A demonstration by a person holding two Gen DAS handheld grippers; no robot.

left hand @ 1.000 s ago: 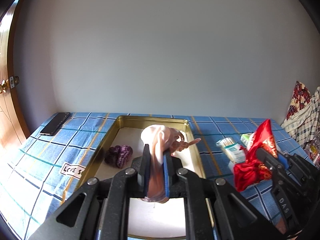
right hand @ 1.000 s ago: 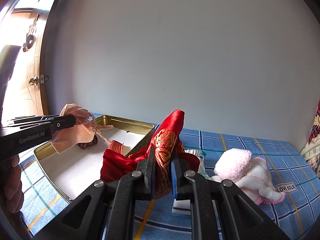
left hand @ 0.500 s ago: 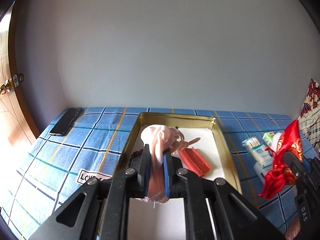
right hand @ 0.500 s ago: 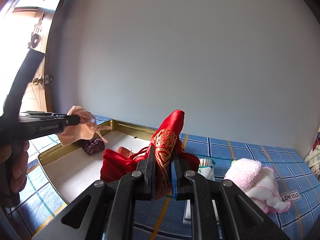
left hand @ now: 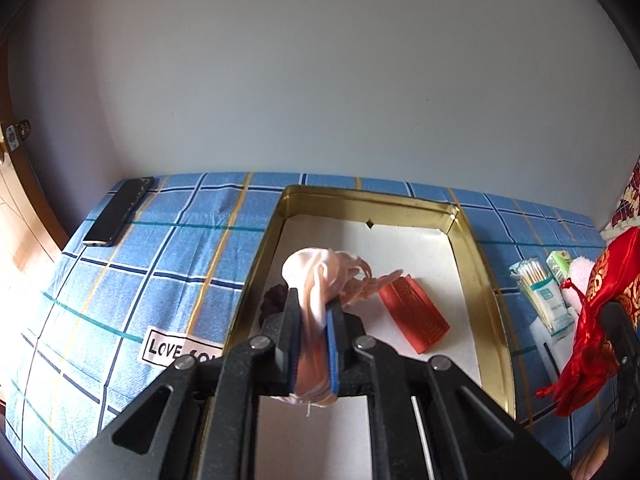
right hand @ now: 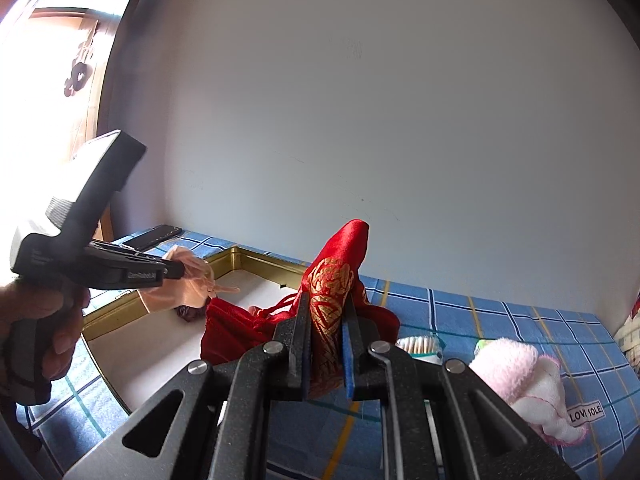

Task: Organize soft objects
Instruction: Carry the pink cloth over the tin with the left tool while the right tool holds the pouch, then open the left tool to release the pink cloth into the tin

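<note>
Left wrist view: close above the gold tray, facing the rear wall. Right wrist view: beside it, angled toward frame left. Shared: tray, phone, red pouch.

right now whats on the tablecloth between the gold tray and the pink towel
In the left wrist view, a cotton swab box and a small green packet lie between the gold tray and the pink towel.

Bright daylight — blown-out glare at the doorway, fisheye-bent dark corners, sharp focus
</note>
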